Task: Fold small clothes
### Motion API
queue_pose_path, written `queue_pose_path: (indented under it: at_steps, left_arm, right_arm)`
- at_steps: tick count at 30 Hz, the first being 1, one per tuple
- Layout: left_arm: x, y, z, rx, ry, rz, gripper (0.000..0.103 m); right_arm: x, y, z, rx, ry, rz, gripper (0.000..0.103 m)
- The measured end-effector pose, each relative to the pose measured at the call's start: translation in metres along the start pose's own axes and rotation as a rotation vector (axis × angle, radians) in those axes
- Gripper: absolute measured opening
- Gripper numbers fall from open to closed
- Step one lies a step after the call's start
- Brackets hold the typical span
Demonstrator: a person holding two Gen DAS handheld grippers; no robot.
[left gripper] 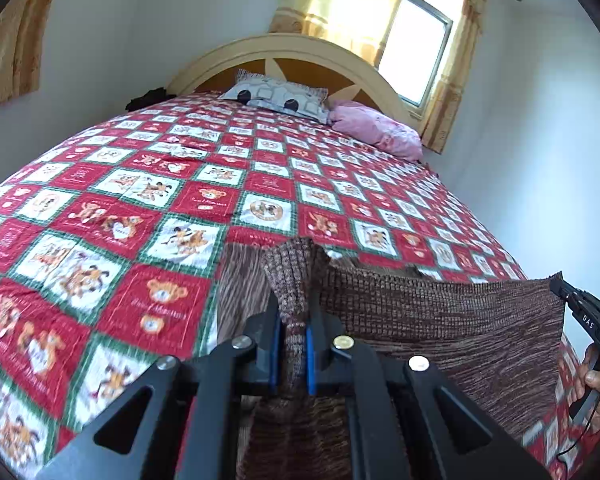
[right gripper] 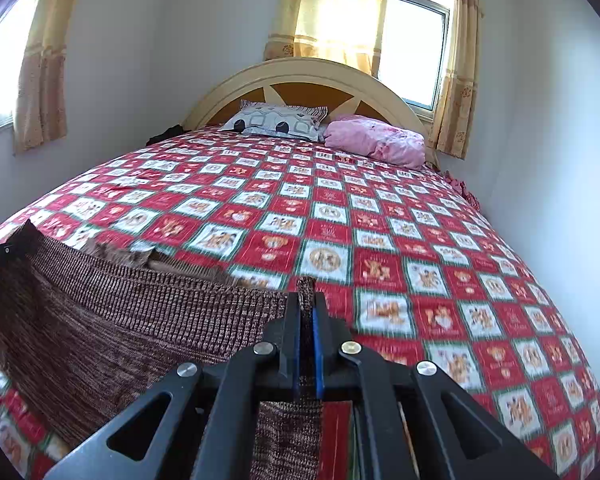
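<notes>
Stretched between two grippers above the near end of a bed, a brown knitted garment is held up by its ribbed edge. At the left, the left gripper is seen closed on a bunched corner of the knit, the fabric being pinched between its blue-lined pads and standing up in a fold past the fingertips. From there the ribbed edge runs rightward, taut, to the right gripper, whose jaws are likewise clamped on the other corner, a thin ridge of cloth showing between them. In the left wrist view the right gripper's tip is seen at the far right edge, with a hand wrapped round its handle. The body of the garment is draped down from the held edge toward the near side, and part of it is seen lying on the bedspread, a red, white and green checked cover printed with bears. Farther off, at the head of the bed, a grey patterned pillow is laid left of a pink pillow, both against an arched headboard. Behind the headboard, to the right, a bright window is framed by yellow curtains.
</notes>
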State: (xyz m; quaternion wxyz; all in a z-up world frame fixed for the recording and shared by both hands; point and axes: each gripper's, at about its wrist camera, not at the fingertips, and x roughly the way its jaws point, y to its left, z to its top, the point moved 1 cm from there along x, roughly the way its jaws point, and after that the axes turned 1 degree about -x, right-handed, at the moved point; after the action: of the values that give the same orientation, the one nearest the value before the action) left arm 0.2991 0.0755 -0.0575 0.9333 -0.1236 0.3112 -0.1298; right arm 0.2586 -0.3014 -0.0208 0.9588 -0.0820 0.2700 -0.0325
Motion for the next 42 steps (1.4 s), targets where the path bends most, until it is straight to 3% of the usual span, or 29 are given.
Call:
queue_pose_path:
  at_steps: [9,12,14,16,21,24,26,29,31,32,34,36,40,42]
  left_arm:
    - [0.064,0.009,0.020,-0.047,0.028,0.069,0.010]
    - [0.088,0.014,0.020,-0.066,0.066,0.096,0.012]
    - [0.104,0.018,0.014,-0.072,0.101,0.141,0.018]
    - [0.121,0.030,0.007,-0.120,0.181,0.160,0.022]
    - [0.114,0.050,0.008,-0.234,0.163,0.114,0.026]
    - [0.104,0.053,0.010,-0.236,0.150,0.159,0.027]
    - [0.093,0.062,0.017,-0.250,0.123,0.220,0.044]
    - [0.065,0.075,0.018,-0.292,0.098,0.199,0.048]
    - [0.050,0.071,0.015,-0.245,0.112,0.179,0.048]
    - [0.041,0.065,0.010,-0.202,0.114,0.183,0.048]
    - [0.025,0.050,-0.004,-0.120,0.119,0.168,0.048]
    - [0.013,0.036,-0.020,-0.066,0.142,0.135,0.049]
    - [-0.004,0.014,-0.050,-0.030,0.151,0.100,0.062]
    - [-0.005,0.002,-0.061,-0.005,0.162,0.105,0.062]
  right_arm:
    - [0.078,0.003,0.016,-0.006,0.032,-0.058,0.004]
    - [0.105,0.003,0.010,0.015,0.062,-0.080,0.004]
    - [0.121,0.002,0.002,0.022,0.085,-0.091,0.004]
    - [0.134,0.000,-0.006,0.034,0.122,-0.090,0.004]
    - [0.151,-0.003,-0.016,0.057,0.185,-0.066,0.004]
    - [0.173,-0.001,-0.025,0.045,0.298,-0.049,0.010]
    - [0.183,-0.004,-0.027,0.053,0.353,-0.052,0.015]
    - [0.169,-0.015,-0.019,0.101,0.333,-0.032,0.018]
    - [0.134,-0.032,-0.011,0.173,0.212,-0.073,0.021]
    - [0.116,-0.039,-0.011,0.213,0.163,-0.087,0.026]
    - [0.077,-0.054,-0.016,0.302,0.085,-0.065,0.060]
    - [0.039,-0.062,-0.032,0.371,0.046,-0.010,0.062]
    - [-0.011,-0.058,-0.076,0.418,0.108,0.098,0.062]
    - [-0.023,-0.051,-0.095,0.417,0.140,0.133,0.062]
